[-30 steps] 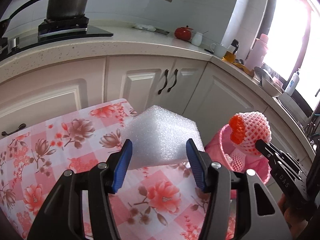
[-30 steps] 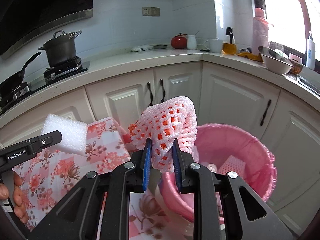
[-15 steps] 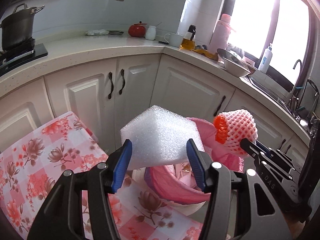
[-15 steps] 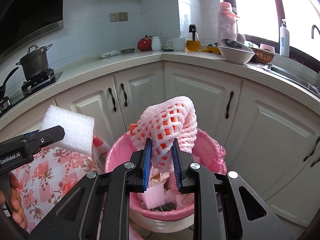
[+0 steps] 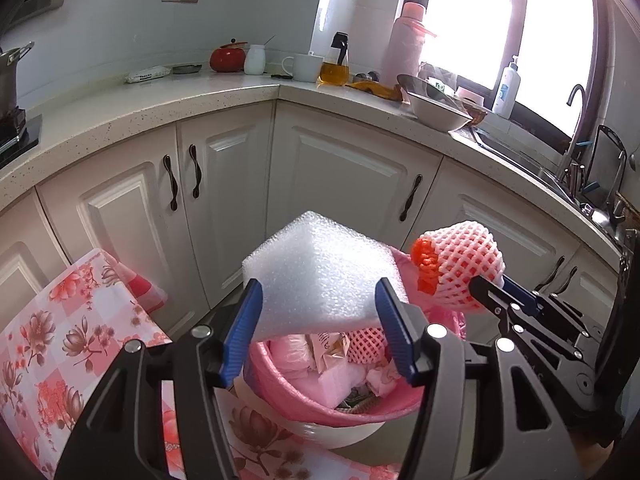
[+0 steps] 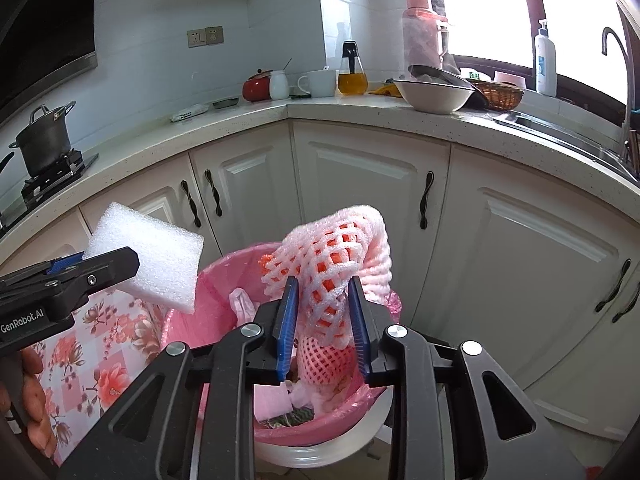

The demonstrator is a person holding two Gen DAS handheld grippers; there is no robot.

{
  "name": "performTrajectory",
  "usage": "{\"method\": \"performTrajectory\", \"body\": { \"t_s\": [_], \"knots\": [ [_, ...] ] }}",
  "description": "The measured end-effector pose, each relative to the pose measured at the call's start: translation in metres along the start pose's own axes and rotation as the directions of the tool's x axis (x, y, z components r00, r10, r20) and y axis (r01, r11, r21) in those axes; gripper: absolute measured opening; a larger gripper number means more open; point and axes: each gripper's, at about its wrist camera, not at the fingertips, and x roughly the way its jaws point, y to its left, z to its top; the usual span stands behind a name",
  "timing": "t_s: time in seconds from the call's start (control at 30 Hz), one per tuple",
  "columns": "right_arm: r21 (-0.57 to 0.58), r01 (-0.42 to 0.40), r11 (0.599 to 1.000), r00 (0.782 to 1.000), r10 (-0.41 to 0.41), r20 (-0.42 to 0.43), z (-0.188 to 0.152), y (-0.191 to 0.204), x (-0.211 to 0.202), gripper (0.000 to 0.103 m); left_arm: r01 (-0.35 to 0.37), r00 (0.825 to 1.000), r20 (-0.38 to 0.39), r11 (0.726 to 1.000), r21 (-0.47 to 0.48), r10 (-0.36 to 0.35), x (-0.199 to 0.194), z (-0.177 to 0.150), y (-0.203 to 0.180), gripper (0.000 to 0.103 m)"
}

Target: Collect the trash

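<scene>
Both grippers level above bin (image 6: 224,316)

One white foam block (image 5: 320,276), two pink foam nets (image 6: 340,264), one bin (image 6: 224,276), two grippers (image 5: 320,320)

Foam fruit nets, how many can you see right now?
2: one foam net clamped in the right gripper above the bin, another net lying inside it. More may be buried.

White foam block (image 5: 320,276), pink-lined bin (image 6: 208,316)
</scene>
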Motion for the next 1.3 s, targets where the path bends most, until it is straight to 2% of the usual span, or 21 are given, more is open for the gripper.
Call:
{"method": "performTrajectory", "body": {
  "t_s": [0.07,0.13,0.2,0.3,0.43,0.53,0.6,0.73,1.0,1.3],
  "knots": [
    [0.008,0.005,1.000,1.000,-0.005,0.004,0.001,-0.003,0.000,0.037,0.012,1.000,-0.007,1.000,0.004,-0.012,0.005,0.001,-0.002,0.065],
    [0.021,0.005,1.000,1.000,-0.005,0.009,0.000,-0.006,-0.001,0.049,0.020,1.000,-0.021,1.000,0.004,-0.020,0.010,0.000,-0.002,0.069],
    [0.029,0.006,1.000,1.000,-0.006,0.016,0.000,-0.009,-0.003,0.055,0.015,1.000,-0.027,1.000,0.002,-0.015,0.012,-0.003,-0.001,0.069],
    [0.037,0.008,0.999,0.999,-0.010,0.033,-0.003,-0.011,-0.008,0.061,0.011,1.000,-0.018,1.000,-0.012,-0.011,0.006,-0.009,0.004,0.072],
    [0.041,0.025,0.999,0.998,-0.028,0.065,-0.012,-0.013,-0.022,0.070,0.005,1.000,0.008,1.000,-0.024,-0.005,-0.010,-0.020,0.010,0.084],
    [0.041,0.039,0.998,0.996,-0.042,0.082,-0.019,-0.015,-0.032,0.075,0.026,0.999,0.019,1.000,-0.015,-0.026,-0.023,-0.030,0.011,0.089],
    [0.040,0.043,0.998,0.995,-0.046,0.088,-0.026,-0.017,-0.040,0.076,0.039,0.999,0.023,0.999,-0.012,-0.038,-0.030,-0.037,0.010,0.094],
    [0.042,0.050,0.998,0.995,-0.053,0.082,-0.038,-0.022,-0.049,0.077,0.075,0.997,0.022,0.997,-0.007,-0.075,-0.041,-0.050,0.004,0.098],
    [0.044,0.062,0.997,0.994,-0.065,0.083,-0.048,-0.028,-0.059,0.079,0.086,0.996,0.011,0.996,0.018,-0.087,-0.043,-0.066,-0.009,0.098],
    [0.044,0.063,0.997,0.994,-0.066,0.085,-0.050,-0.029,-0.060,0.079,0.084,0.996,0.008,0.996,0.014,-0.085,-0.041,-0.068,-0.010,0.098]
  ]
}}
